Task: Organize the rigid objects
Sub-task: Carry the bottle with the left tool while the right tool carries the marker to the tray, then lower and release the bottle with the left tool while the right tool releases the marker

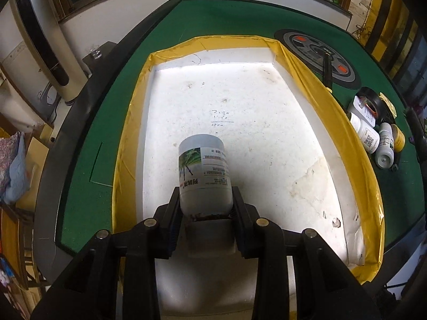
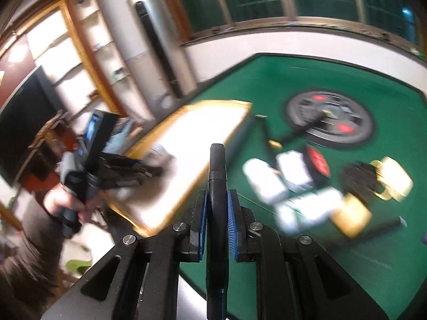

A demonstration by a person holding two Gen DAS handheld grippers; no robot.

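My left gripper (image 1: 205, 196) is shut on a white plastic bottle (image 1: 202, 176) with a green leaf label, held over the near part of a white tray with a yellow taped rim (image 1: 347, 122). My right gripper (image 2: 217, 200) is shut on a black pen-like stick (image 2: 217, 176), held above the green table beside the tray (image 2: 149, 200). The right wrist view is blurred. The left gripper (image 2: 125, 172) with its bottle also shows there, over the tray.
A heap of white bottles (image 1: 373, 136), a black tape roll (image 1: 371, 101) and a yellow jar (image 1: 399, 141) lies on the green table (image 1: 85, 165) right of the tray; it also shows blurred in the right wrist view (image 2: 307, 186). A round grey control disc (image 1: 320, 56) sits at table centre.
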